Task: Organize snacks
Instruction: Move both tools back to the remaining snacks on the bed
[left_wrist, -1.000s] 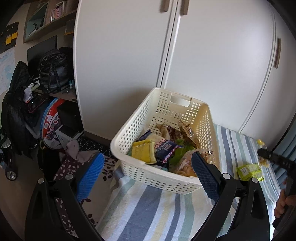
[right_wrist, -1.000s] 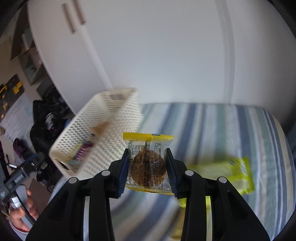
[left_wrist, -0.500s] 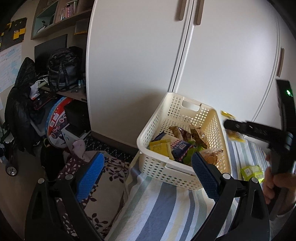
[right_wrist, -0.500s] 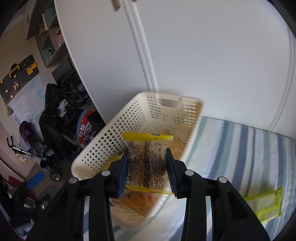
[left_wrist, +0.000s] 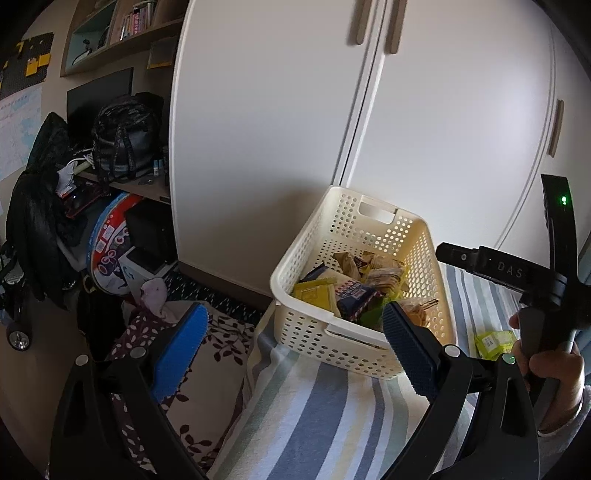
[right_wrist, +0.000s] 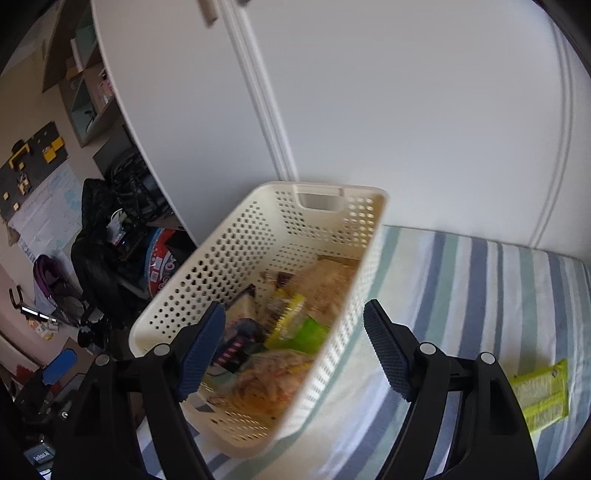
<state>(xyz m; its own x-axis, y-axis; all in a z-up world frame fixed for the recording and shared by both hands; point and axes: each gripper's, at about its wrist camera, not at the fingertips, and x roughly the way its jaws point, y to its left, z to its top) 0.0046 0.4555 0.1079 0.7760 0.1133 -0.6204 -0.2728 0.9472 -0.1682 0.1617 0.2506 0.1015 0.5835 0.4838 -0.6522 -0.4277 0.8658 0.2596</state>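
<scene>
Your right tongs (right_wrist: 294, 343) gape wide and empty over the cream perforated basket (right_wrist: 236, 258) on the striped bed (right_wrist: 461, 280), heaped with mixed snack packets (right_wrist: 291, 321). Your left tongs (left_wrist: 291, 350) are open too, empty. A green-yellow packet (right_wrist: 541, 395) lies on the bed beside the basket.

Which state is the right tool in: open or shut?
Open: the right tool has its blue pads spread wide, nothing between them, above the basket.

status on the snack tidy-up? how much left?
Mostly done: the basket already holds a pile of snacks. Nothing in hand: the right claw is open over the basket and the left claw is open too. Left: yellow-green packets on the striped cover.
</scene>
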